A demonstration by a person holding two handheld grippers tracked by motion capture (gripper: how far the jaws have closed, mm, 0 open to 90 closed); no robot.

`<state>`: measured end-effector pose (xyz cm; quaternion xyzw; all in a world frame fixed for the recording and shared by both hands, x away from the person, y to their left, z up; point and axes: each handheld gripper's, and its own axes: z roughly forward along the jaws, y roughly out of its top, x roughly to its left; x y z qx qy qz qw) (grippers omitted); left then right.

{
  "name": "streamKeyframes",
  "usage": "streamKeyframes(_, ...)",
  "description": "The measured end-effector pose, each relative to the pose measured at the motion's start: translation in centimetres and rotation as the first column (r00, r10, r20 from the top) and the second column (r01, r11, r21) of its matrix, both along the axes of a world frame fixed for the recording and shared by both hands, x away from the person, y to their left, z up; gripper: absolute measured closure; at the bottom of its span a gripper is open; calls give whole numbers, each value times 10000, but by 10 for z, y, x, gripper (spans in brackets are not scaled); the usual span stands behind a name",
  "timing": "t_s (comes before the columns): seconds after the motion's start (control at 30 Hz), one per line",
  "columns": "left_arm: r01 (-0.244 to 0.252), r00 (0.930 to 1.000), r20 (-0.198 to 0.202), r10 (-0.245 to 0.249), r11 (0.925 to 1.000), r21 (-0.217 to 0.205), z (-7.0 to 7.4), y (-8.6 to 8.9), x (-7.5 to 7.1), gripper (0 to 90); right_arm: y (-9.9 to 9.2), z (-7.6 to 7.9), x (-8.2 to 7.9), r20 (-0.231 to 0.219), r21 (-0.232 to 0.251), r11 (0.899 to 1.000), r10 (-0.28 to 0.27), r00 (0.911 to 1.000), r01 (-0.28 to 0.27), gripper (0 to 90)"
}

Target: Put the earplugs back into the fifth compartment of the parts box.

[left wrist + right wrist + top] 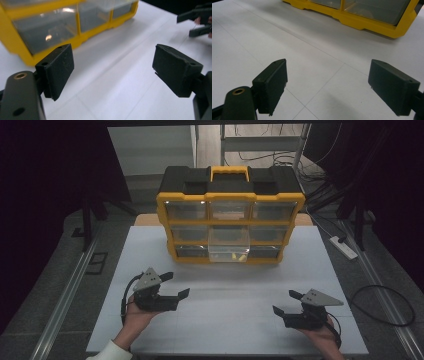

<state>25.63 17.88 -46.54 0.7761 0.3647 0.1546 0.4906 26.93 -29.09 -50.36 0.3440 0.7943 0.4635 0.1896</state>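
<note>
- Right now both tools idle near the tabletop's (150,250) front edge: the left gripper (175,285) and right gripper (285,302) each have jaws spread apart, holding nothing.
- Far centre stands the yellow drawer organizer (230,222), its bottom-middle clear drawer (229,245) pulled out with small yellow pieces (239,256) inside.
- Likely risk: an off-centre push could jam that drawer or shove the whole organizer backward.

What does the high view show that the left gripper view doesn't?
High view alone: the organizer's black top and handle, the pulled-out middle drawer with small yellow pieces inside, the power strip on the floor. Left gripper view alone: a close look at the left gripper's jaws, spread apart with nothing between. Both: the organizer, white table, open right gripper.
</note>
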Motion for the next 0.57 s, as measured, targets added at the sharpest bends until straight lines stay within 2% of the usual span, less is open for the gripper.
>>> streamKeyframes(0.2, -111, 9994, -331, 115, 9999, 120, -21, 11, -9, 169, -2, 0, 0, 0, 102, 9999, -26, 10000, 26, 166)
streamKeyframes(0.57, -63, 9986, -525, 74, 9998, 195, -32, 12, -10, 167, -4, 1, -1, 82, 210, 9998, -70, 9999, 68, 166)
